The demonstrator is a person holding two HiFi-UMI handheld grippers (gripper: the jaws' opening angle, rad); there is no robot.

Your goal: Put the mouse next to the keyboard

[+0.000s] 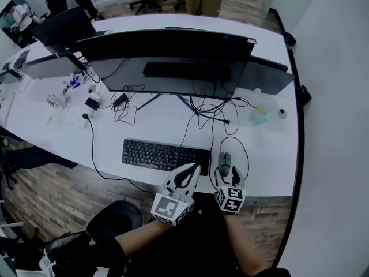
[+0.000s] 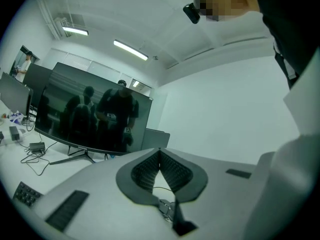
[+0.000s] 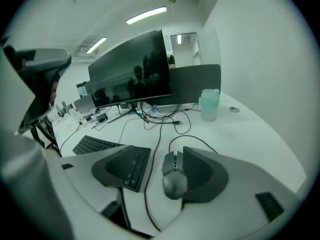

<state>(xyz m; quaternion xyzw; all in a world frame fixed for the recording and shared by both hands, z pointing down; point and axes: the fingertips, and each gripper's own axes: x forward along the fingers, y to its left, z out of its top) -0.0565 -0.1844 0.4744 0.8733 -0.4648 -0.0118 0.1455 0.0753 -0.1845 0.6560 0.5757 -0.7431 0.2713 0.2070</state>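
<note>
**Right gripper (image 3: 166, 152) over the mouse (image 3: 173, 176).** The jaws stand apart and straddle the mouse. Its right side lies against the right-hand jaw, and a gap is left on the keyboard (image 3: 102, 146) side. The mouse rests on the desk (image 1: 271, 154) near the front edge, just beside the keyboard's right end, so placement looks all but done.

**Left gripper (image 2: 160, 151).** The jaws are together on nothing, and it is raised above the keyboard's right end.

**Doing the step well.** Any last adjustment should be a low slide parallel to the keyboard. When lifting clear, keep the jaws wide and rise straight up so that neither pad drags the mouse.

**Edges and room.**
- The front edge is close behind the mouse, so avoid pulling it toward the person.
- The cable (image 1: 239, 149) loops toward the back of the desk and may tug.
- Bare desk lies to the right, toward the right edge.
</note>
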